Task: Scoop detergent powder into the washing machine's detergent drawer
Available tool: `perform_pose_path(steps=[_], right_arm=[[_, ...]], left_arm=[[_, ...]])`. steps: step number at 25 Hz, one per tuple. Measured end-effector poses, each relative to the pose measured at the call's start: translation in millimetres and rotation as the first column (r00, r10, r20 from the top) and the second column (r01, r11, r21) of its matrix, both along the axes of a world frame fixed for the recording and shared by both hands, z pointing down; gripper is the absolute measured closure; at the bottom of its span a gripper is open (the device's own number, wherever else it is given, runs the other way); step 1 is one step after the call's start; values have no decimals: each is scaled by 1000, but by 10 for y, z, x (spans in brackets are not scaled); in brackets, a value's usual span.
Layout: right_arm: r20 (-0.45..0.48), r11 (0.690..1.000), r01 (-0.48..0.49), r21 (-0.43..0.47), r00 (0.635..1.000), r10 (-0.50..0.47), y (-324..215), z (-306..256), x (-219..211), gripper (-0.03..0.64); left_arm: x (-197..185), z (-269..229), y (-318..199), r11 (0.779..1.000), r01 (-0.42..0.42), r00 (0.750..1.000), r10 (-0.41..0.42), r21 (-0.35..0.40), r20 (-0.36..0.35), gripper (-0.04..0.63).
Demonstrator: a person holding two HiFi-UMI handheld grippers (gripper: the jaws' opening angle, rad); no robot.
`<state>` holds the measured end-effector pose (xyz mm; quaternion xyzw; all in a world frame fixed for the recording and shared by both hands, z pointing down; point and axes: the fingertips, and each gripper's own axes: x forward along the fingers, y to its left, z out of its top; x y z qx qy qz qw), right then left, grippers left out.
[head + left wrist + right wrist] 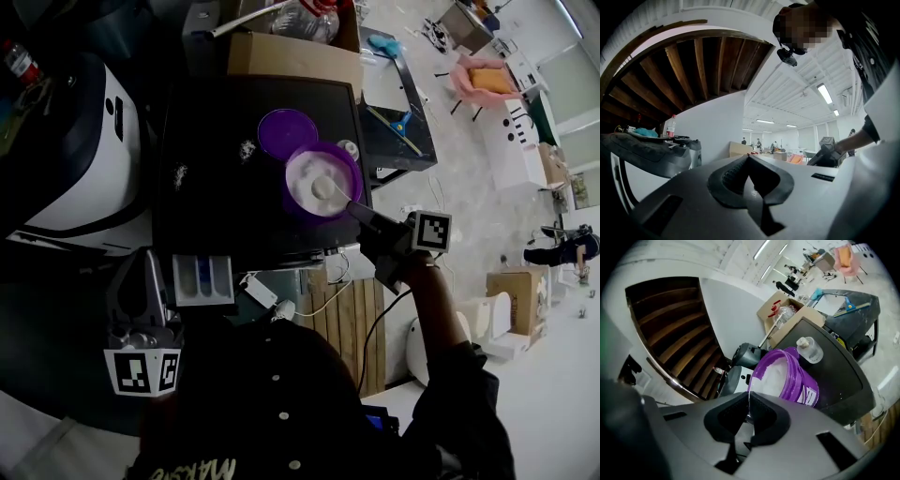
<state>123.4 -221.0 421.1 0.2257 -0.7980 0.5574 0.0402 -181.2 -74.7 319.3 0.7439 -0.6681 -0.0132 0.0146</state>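
Observation:
A purple tub [328,159] [804,380] full of white detergent powder stands open on the black washing machine top [216,206]. Its purple lid [287,131] lies beside it. My right gripper [358,212] [748,401] is shut on the thin handle of a white scoop [324,187], whose bowl rests in the powder. The white detergent drawer [202,279] is pulled out at the machine's front. Just left of it, my left gripper [148,269] [749,158] is shut with nothing in it, pointing up and away from the tub.
A small clear cup [348,148] [808,348] sits by the tub. Spilled powder patches [247,150] dot the black top. A white machine [84,159] stands at left, a cardboard box [295,54] behind, and a wooden pallet [352,319] with cables below right.

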Motion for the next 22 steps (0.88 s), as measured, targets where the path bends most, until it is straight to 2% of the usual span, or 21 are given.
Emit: perform_pose_path(steps=[5, 11, 16, 22], right_arm=[[119, 991, -113, -73, 985, 121, 56, 19, 44, 584], [162, 985, -163, -49, 972, 169, 106, 1, 53, 584], [216, 991, -132, -30, 967, 135, 240, -175, -124, 584], [279, 1000, -3, -1, 960, 3, 593, -406, -637, 584]], left_arm=[[-14, -75, 46, 1000, -11, 1000, 11, 17, 3, 589], [-66, -87, 130, 1000, -7, 1000, 7, 20, 3, 589], [-122, -97, 209, 1000, 5, 1000, -5, 19, 1, 589], [-228, -78, 300, 999, 31, 1000, -31, 13, -1, 590]])
